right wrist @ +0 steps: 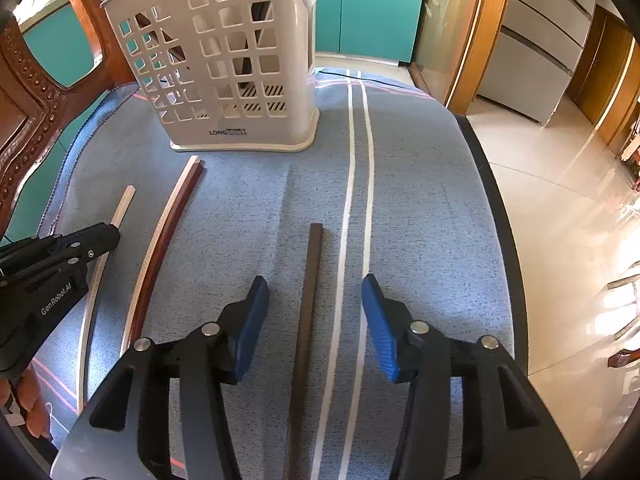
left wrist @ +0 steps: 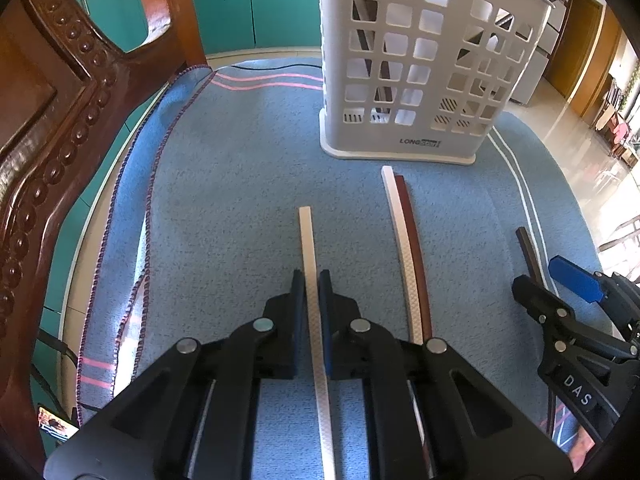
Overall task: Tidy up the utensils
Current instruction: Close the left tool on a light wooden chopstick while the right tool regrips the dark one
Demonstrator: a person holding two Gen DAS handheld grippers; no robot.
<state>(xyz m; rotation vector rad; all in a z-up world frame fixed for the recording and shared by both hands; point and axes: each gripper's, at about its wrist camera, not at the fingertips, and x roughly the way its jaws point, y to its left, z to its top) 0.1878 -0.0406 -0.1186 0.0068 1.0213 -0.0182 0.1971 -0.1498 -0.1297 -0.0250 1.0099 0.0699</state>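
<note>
My left gripper (left wrist: 311, 280) has its jaws clamped on the white chopstick (left wrist: 310, 248) to carry it to the holder (left wrist: 400, 148), while my right gripper (right wrist: 316, 300) holds its jaws apart around the dark chopstick (right wrist: 310, 280), ready to close.

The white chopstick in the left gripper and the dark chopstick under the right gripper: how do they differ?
The white chopstick is pale with a textured surface; the dark chopstick is blackish brown. The left gripper is shut on the white chopstick, while the dark chopstick lies free between the open pads of the right gripper. The white chopstick lies left of a white-and-red pair; the dark chopstick lies right of it. Both are long, square-ended sticks pointing toward the white basket on the blue cloth.
</note>
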